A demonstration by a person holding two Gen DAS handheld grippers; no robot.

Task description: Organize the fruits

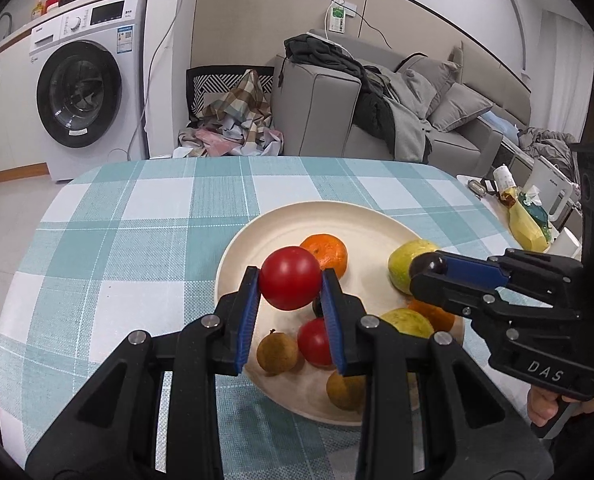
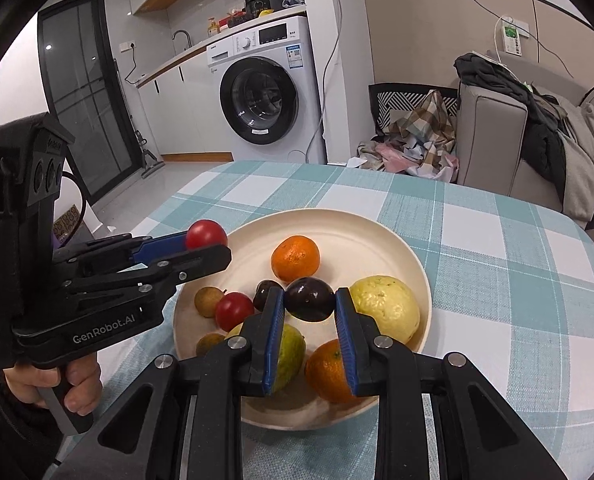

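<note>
"DAS" in pale letters on the black body of the right gripper (image 1: 429, 276), near its handle, seen from the left wrist view. "GenRobot.AI" in pale letters on the black body of the left gripper (image 2: 207, 242), above its handle, seen from the right wrist view. Labels on the washer (image 2: 271, 80) and wall unit (image 2: 511, 38) too small to read.

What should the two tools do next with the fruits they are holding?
Probably carry both clear of the plate. The left tool grips a red tomato and the right tool a dark plum, both above the plate.
</note>
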